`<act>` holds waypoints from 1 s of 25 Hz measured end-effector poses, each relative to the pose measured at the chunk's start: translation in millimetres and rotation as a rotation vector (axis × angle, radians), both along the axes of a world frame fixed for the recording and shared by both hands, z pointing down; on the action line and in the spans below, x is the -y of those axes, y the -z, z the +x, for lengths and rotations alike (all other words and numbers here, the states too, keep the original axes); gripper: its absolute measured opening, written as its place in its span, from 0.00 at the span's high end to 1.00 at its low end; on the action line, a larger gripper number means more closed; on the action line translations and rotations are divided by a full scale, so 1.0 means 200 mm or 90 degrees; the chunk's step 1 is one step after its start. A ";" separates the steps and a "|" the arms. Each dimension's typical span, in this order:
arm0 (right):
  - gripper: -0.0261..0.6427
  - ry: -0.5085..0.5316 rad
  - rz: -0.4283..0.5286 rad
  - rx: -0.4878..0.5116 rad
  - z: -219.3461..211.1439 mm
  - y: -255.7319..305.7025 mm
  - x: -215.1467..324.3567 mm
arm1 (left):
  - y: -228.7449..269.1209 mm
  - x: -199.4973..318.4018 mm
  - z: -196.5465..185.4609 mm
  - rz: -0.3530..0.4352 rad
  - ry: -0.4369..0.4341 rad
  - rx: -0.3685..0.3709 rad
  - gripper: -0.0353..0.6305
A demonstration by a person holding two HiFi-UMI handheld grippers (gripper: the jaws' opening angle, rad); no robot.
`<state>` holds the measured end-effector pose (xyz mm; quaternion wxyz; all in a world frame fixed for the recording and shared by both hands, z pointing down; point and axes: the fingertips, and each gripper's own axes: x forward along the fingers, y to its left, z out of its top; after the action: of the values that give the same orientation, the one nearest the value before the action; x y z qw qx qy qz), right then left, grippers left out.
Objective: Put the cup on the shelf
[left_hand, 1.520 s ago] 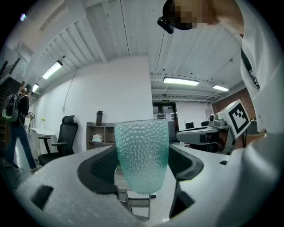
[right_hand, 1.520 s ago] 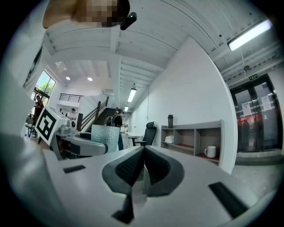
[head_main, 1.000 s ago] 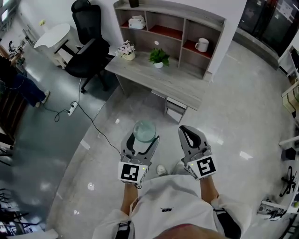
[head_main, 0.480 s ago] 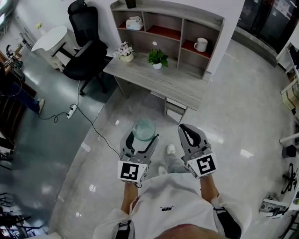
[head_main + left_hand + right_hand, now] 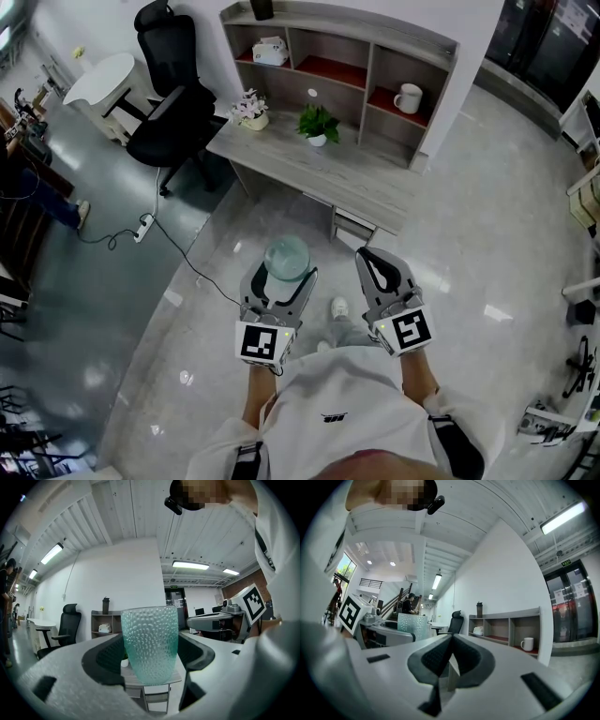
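A pale green dimpled glass cup (image 5: 286,260) (image 5: 150,644) stands upright between the jaws of my left gripper (image 5: 281,274) (image 5: 151,654), which is shut on it. My right gripper (image 5: 380,272) (image 5: 449,660) is held beside it, shut with nothing between its jaws. Both are over the floor, a short way in front of the grey desk (image 5: 328,167). On the back of the desk stands the wooden shelf unit (image 5: 352,47) (image 5: 506,625). A white mug (image 5: 407,97) (image 5: 527,644) sits in its right compartment. The cup (image 5: 411,624) also shows at left in the right gripper view.
On the desk stand a green potted plant (image 5: 319,123) and a small flower pot (image 5: 250,105). A tissue box (image 5: 269,52) lies in the left shelf compartment and a dark bottle (image 5: 262,7) stands on top. A black office chair (image 5: 173,94) and a cable (image 5: 178,239) are at left.
The person has stepped a little; the desk and shelf sit slightly lower and nearer in the head view. Both grippers keep their hold and pose.
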<state>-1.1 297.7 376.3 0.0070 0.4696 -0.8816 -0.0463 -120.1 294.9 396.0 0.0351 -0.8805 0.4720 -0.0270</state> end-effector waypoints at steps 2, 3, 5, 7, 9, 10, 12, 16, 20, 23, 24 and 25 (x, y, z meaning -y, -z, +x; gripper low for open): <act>0.92 0.000 0.003 0.001 0.01 0.01 0.05 | 0.00 0.05 0.01 0.004 -0.001 0.002 0.39; 0.92 0.000 0.003 0.002 0.02 0.01 0.08 | 0.01 0.08 0.02 0.006 -0.001 0.004 0.39; 0.92 0.001 0.003 0.003 0.03 0.01 0.13 | 0.01 0.14 0.03 0.007 0.000 0.004 0.39; 0.92 0.002 0.000 0.002 0.04 0.00 0.20 | 0.01 0.20 0.05 0.005 -0.001 0.005 0.39; 0.92 0.004 -0.004 0.001 0.05 -0.01 0.26 | 0.01 0.26 0.07 0.002 -0.003 0.005 0.39; 0.92 0.006 -0.005 0.000 0.06 -0.01 0.30 | 0.01 0.30 0.08 -0.001 -0.002 0.004 0.39; 0.92 0.009 -0.003 0.000 0.07 0.00 0.37 | 0.02 0.36 0.09 -0.006 0.004 0.004 0.39; 0.92 0.018 -0.005 0.004 0.10 0.01 0.48 | 0.03 0.47 0.13 -0.003 0.006 0.004 0.39; 0.92 0.031 -0.005 0.007 0.12 0.03 0.62 | 0.03 0.61 0.17 -0.008 0.015 0.006 0.39; 0.92 0.032 -0.006 0.002 0.16 0.02 0.72 | 0.02 0.70 0.19 -0.004 0.015 0.012 0.39; 0.92 0.033 -0.007 0.001 0.17 0.02 0.75 | 0.02 0.73 0.20 -0.005 0.015 0.012 0.39; 0.92 0.035 -0.007 0.001 0.18 0.02 0.77 | 0.02 0.75 0.21 -0.005 0.017 0.014 0.39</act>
<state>34.5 142.9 372.4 0.0077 0.4455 -0.8943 -0.0408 -77.8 144.1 391.3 0.0364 -0.8739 0.4833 -0.0386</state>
